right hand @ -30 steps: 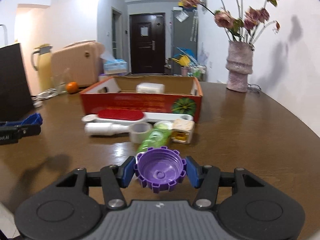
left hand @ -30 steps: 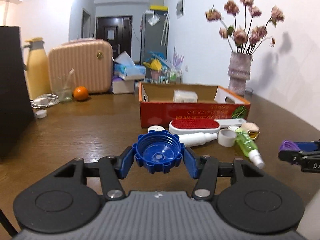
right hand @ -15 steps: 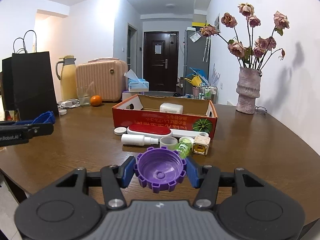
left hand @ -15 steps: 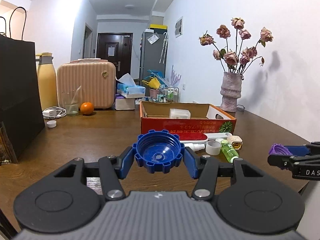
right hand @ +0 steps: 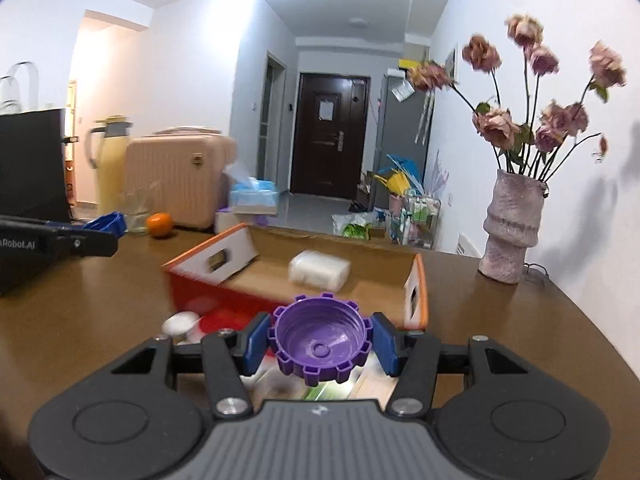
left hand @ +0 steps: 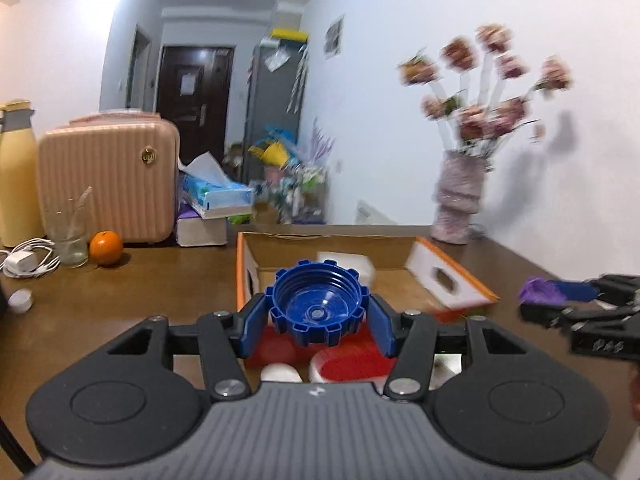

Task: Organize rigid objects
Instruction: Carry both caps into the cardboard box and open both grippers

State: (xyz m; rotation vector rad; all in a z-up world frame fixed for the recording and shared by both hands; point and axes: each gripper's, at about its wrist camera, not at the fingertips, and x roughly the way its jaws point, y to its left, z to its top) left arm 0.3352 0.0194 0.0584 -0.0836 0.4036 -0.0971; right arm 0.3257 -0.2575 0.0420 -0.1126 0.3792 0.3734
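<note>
Brown wooden table (right hand: pixel 520 320) fronting a hallway; left gripper (left hand: pixel 318 314) clamps blue cap (left hand: pixel 318 308); right gripper (right hand: pixel 320 342) clamps purple cap (right hand: pixel 320 338).

- This is a home, a living and dining room of a flat that opens into a hallway.
- A brown wooden table (right hand: pixel 500 320) fills the foreground.
- On the table, at the wall side, stands a vase (right hand: pixel 510 232) with dried roses.
- Left of the vase, at the table's far edge, are a pink suitcase (left hand: pixel 108 184), a tissue box (left hand: pixel 216 196), an orange (left hand: pixel 105 248) and a yellow thermos jug (left hand: pixel 16 176).
- Behind the table, the hallway ends at a dark entrance door (right hand: pixel 330 136), with a grey fridge (right hand: pixel 404 136) beside it.
</note>
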